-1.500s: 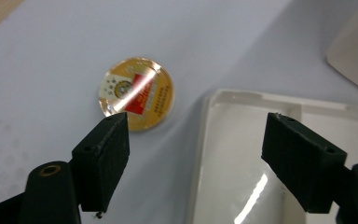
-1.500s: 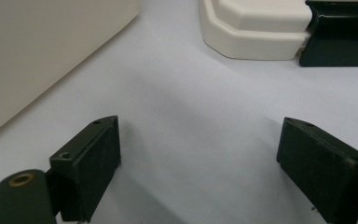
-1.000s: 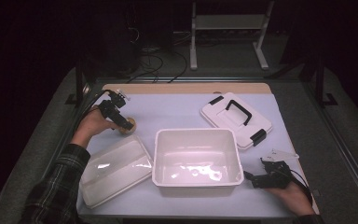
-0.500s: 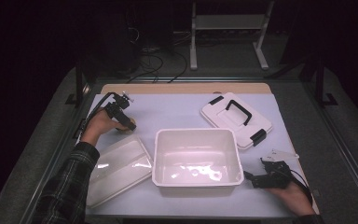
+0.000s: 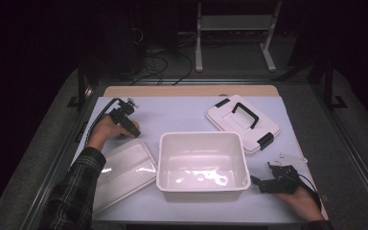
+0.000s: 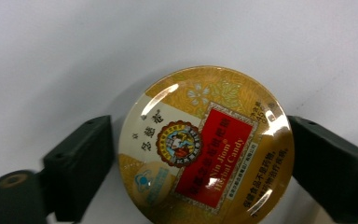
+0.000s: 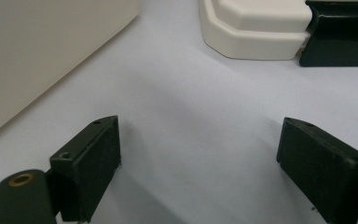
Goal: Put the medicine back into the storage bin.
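Here we see a round candy tin lying flat on the white table cover, between the two black jaws of the left gripper. In the left gripper view the right jaw meets the tin's rim, while the left jaw stands just beside the rim with a sliver of table between them; the jaws have just been closing a little, with the tin between them, and we cannot tell from the frames whether they press on it yet. The tin's glossy gold lid bears a red panel on which we read "Nin Jiom" and "Herbal Candy", a round emblem beside it, large Chinese characters on a cream field, and a line of small Chinese print along the lower edge that is too fine for us to make out.

From the high view, the left gripper sits at the far left of the table, with the tin showing as a small tan disc under it, just beyond the clear flat lid. The white tub stands in the middle, and the white lid with black handle and clasps lies at the far right.

The right gripper rests low at the near right, beside the tub. In its own view the right gripper has its jaws spread wide, nothing between them but table cover.
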Action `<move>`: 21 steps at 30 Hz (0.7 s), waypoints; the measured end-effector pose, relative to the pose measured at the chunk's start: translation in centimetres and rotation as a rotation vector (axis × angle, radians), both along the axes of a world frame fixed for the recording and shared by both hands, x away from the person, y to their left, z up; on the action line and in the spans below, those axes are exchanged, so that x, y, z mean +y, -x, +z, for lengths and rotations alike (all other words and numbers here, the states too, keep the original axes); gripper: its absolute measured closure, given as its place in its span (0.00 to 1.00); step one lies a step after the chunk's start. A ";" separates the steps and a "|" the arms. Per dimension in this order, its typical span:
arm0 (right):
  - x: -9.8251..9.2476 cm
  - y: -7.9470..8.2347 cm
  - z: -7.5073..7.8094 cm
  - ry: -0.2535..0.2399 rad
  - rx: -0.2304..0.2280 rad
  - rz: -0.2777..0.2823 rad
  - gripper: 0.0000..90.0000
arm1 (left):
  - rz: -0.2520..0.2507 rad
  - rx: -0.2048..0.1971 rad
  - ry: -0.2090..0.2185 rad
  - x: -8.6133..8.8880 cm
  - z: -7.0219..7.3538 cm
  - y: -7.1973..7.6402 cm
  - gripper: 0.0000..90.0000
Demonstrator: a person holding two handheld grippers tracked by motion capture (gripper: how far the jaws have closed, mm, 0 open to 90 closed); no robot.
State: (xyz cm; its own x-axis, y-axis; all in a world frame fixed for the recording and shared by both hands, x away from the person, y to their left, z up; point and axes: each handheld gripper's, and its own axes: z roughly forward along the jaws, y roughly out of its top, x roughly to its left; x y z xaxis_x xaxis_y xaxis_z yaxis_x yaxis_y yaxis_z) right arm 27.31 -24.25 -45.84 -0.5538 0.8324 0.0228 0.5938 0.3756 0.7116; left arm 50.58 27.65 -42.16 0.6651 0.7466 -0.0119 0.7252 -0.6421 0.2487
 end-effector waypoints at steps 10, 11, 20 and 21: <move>0.0 0.0 0.0 0.000 0.000 0.000 0.14 | -0.003 -0.011 -0.002 -0.1 0.0 0.1 0.21; 0.0 0.0 0.0 -0.001 0.000 0.000 0.14 | -0.009 -0.015 -0.006 -0.1 0.1 0.1 0.21; 0.0 0.0 0.0 0.000 0.000 0.000 0.14 | 0.003 0.011 -0.003 0.1 0.4 0.2 0.22; 0.0 0.0 0.0 0.000 0.000 0.000 0.14 | 0.001 0.012 0.001 0.3 0.8 0.3 0.22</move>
